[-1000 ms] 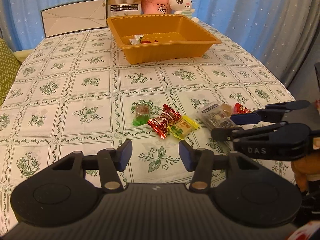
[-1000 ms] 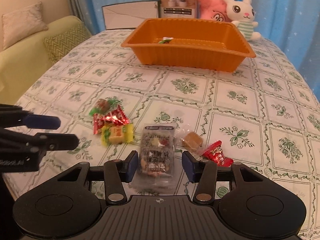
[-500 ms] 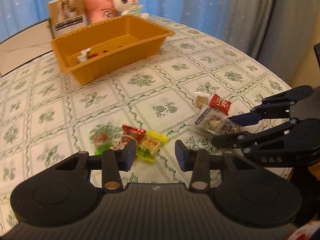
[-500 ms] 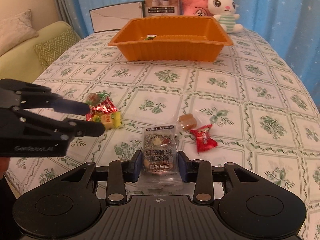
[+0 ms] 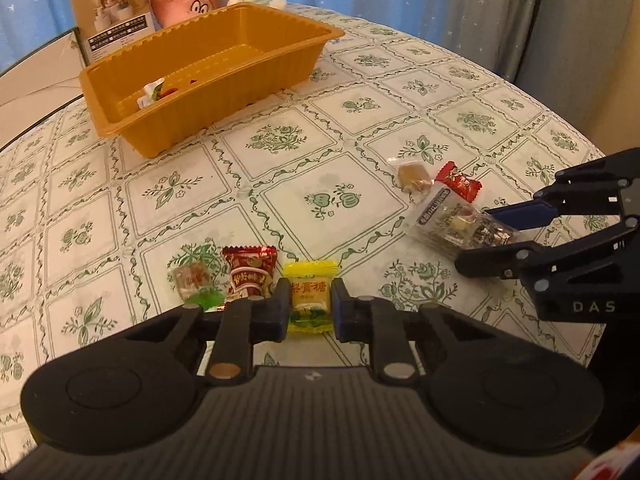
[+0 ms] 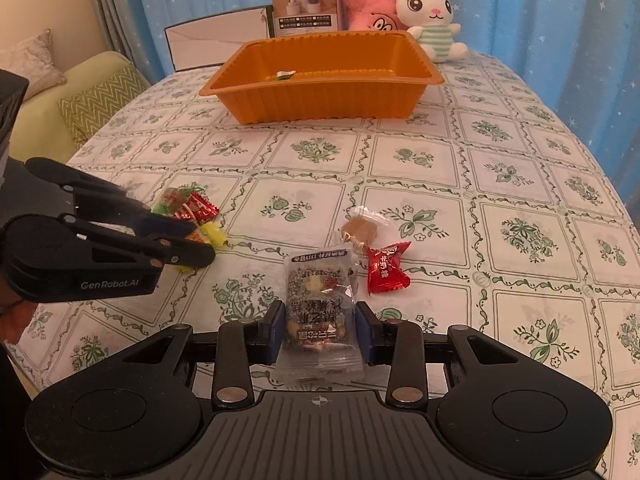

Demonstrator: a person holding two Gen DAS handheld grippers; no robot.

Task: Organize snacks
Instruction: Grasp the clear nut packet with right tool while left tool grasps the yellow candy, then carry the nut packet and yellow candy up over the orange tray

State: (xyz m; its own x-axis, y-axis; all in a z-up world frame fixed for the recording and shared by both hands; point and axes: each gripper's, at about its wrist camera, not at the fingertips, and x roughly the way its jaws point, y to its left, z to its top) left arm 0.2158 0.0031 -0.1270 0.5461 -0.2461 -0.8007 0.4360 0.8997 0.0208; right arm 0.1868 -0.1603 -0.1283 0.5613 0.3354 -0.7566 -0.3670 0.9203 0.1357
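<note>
Fingers (image 5: 282, 304) pinch yellow candy (image 5: 310, 300); right pair grips clear packet (image 6: 320, 316), lower end seemingly hidden.

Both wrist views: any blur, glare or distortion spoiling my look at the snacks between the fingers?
Left wrist view: sharp, warm dim light; yellow candy readable between the left gripper's fingers; fisheye bends the table edge. Right wrist view: also sharp; mild sheen on the clear snack pack in the right gripper; the corners go dark.

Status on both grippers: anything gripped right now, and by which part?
Left gripper has just closed on the yellow candy, pads on its two long sides. Right gripper is shut on the clear snack pack, pinched across its near half.
</note>
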